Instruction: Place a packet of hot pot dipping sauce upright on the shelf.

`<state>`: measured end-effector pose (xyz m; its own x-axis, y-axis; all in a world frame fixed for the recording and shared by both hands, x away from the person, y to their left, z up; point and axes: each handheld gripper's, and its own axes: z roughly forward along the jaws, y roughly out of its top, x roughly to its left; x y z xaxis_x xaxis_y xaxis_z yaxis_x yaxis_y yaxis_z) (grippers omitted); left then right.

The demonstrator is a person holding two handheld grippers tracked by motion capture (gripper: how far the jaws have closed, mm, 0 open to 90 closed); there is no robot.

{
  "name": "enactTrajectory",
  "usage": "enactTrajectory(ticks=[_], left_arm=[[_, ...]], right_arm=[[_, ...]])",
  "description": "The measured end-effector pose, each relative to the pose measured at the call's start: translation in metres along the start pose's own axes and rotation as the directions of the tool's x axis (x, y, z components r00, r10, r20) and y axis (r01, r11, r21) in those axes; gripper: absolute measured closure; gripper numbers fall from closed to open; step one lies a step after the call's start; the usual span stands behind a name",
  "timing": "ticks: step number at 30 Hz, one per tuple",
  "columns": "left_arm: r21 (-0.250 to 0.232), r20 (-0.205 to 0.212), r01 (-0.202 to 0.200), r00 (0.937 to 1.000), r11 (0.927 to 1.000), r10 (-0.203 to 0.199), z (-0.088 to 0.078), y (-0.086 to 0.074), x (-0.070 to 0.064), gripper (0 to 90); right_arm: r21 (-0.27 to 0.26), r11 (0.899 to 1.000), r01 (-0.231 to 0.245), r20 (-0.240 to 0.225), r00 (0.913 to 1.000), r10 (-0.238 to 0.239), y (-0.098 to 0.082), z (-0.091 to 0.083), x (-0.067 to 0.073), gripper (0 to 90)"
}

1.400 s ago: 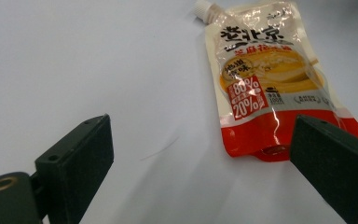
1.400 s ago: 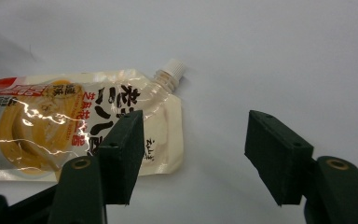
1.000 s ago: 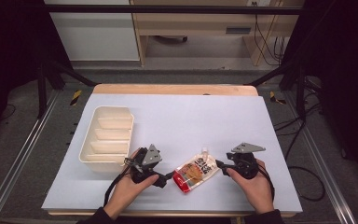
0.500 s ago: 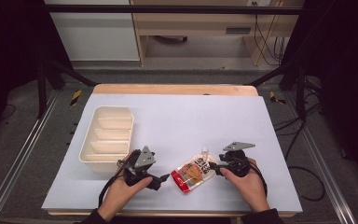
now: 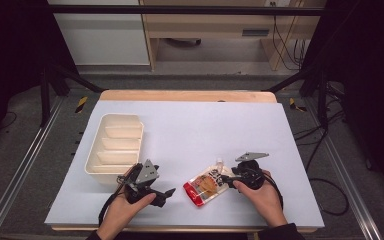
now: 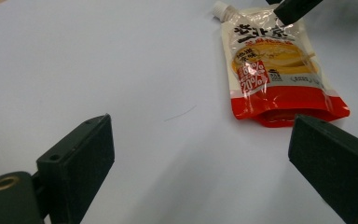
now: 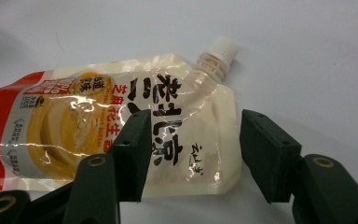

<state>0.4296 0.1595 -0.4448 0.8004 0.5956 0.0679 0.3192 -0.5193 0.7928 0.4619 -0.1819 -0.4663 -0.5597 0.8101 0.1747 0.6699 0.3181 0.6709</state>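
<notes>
One soft spouted sauce pouch [image 5: 207, 184] lies flat near the table's [image 5: 190, 125] front edge, right of centre. My right gripper [image 7: 191, 149] straddles its cap-end corner, jaws half open, pads not yet pressing; my left gripper [image 6: 200, 154] hangs wide open and empty just short of its red base. Likely light, floppy, slick film: best pinched at the stiffer sealed edge beside the spout [image 7: 218, 55].

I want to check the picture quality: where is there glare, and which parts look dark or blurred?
Right gripper view: glare streaks on the sauce pouch, print sharp, near black pads soft. Left gripper view: some sheen on the pouch, close pads slightly blurred. High view: table evenly lit, surroundings dark, image soft.
</notes>
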Motion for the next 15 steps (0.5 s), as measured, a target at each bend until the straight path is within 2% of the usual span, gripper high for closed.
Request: enactTrajectory(ticks=[5,9,12,15], left_arm=[[0.003,-0.002,0.002,1.0,1.0,-0.002,0.0008,-0.0001,0.0014,6.7],[0.017,0.002,-0.015,0.9999,0.9997,0.015,0.0037,0.0003,-0.001,6.7],[0.018,0.004,-0.016,0.9999,0.9997,0.016,0.0047,0.0001,-0.0022,6.7],[0.024,0.0,-0.034,0.9994,0.9991,0.034,0.005,0.0004,-0.0042,6.7]], right_arm=[[-0.025,1.0,0.0,-0.013,0.9999,-0.001,-0.0002,-0.0028,0.0008,46.6],[-0.054,0.998,-0.03,-0.068,0.9974,0.026,-0.0003,-0.0069,0.0043,49.6],[-0.046,0.998,-0.03,-0.07,0.9972,0.027,-0.001,-0.0064,0.0046,51.5],[-0.021,0.999,-0.027,-0.067,0.9974,0.025,-0.0027,-0.006,0.0055,56.2]])
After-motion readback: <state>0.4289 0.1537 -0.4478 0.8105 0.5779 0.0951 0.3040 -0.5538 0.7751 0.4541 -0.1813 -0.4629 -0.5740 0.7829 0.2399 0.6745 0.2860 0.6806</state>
